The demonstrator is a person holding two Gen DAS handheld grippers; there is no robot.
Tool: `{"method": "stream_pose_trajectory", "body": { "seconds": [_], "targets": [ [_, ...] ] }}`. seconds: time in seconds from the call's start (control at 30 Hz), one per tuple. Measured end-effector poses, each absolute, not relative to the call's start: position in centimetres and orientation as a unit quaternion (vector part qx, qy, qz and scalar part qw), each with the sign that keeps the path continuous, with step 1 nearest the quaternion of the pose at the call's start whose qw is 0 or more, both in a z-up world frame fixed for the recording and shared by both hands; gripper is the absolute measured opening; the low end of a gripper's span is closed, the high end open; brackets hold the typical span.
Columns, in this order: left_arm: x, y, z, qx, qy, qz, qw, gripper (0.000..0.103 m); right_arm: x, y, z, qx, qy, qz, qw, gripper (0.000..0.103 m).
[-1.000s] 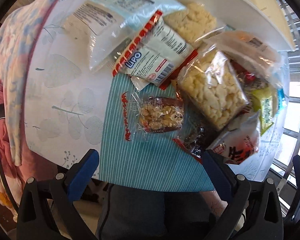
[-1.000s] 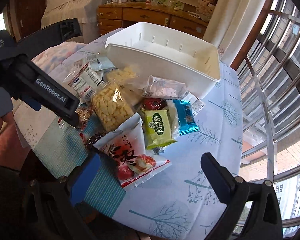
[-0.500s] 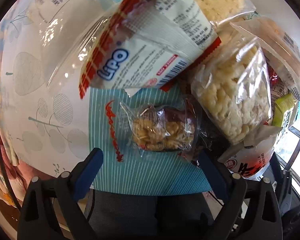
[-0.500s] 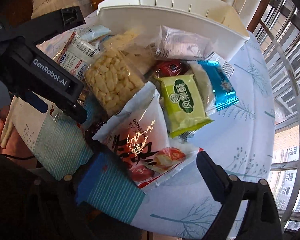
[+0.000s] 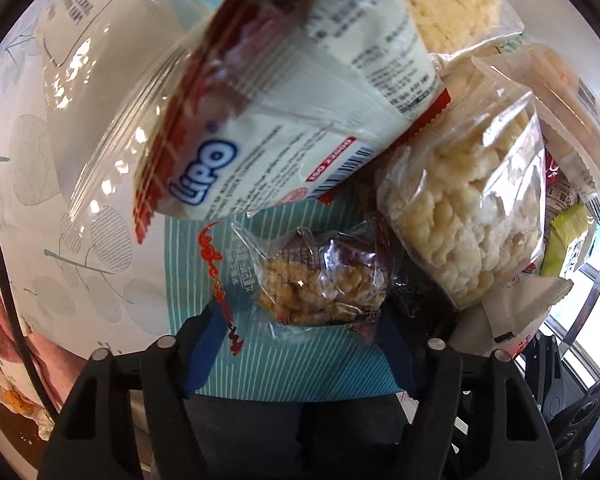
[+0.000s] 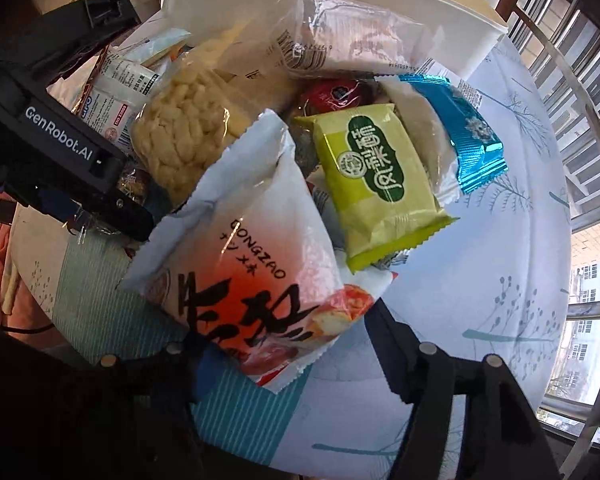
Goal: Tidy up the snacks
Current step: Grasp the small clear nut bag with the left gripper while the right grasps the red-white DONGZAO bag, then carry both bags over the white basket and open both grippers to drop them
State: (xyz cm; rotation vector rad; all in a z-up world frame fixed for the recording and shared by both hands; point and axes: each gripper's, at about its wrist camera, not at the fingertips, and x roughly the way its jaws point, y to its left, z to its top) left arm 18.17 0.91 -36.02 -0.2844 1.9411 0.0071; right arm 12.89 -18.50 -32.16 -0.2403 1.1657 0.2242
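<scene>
A pile of snack packs lies on the round table. My left gripper (image 5: 300,344) is open, its fingers on either side of a small clear pack of nut candy (image 5: 320,284). Above it lie a Lipo pack (image 5: 268,128) and a clear bag of puffed rice (image 5: 468,216). My right gripper (image 6: 284,344) is open, its fingers on either side of the bottom end of a white and red Dongzao bag (image 6: 252,264). A green pack (image 6: 376,184) and a blue pack (image 6: 460,136) lie beyond it.
A white plastic basket (image 6: 380,12) stands behind the pile at the table's far side. A teal striped cloth (image 5: 292,364) lies under the candy. The left gripper's body (image 6: 60,152) shows in the right wrist view. A window railing runs at the right.
Both grippers have moved forward and down onto the pile. The left one's fingers have narrowed around the nut candy pack; the right one now straddles the Dongzao bag.
</scene>
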Motion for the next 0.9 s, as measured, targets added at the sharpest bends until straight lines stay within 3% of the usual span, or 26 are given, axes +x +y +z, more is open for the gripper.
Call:
{"method": "stream_pose_trajectory", "body": {
  "seconds": [0.13, 0.33, 0.9],
  "targets": [
    [18.1, 1.0, -35.7, -0.119, 0.818, 0.009, 0.563, 0.057, 12.5, -19.1, -32.3, -0.113, 0.546, 0.110, 0.823, 0.054],
    [17.6, 1.6, -35.4, -0.131, 0.810, 0.018, 0.572, 0.056, 10.7, -20.0, -32.1, -0.111, 0.538, 0.113, 0.828, 0.040],
    [11.8, 2.5, -27.7, -0.145, 0.755, 0.025, 0.639, 0.056, 5.0, -21.5, -26.8, -0.118, 0.476, 0.144, 0.860, 0.038]
  ]
}}
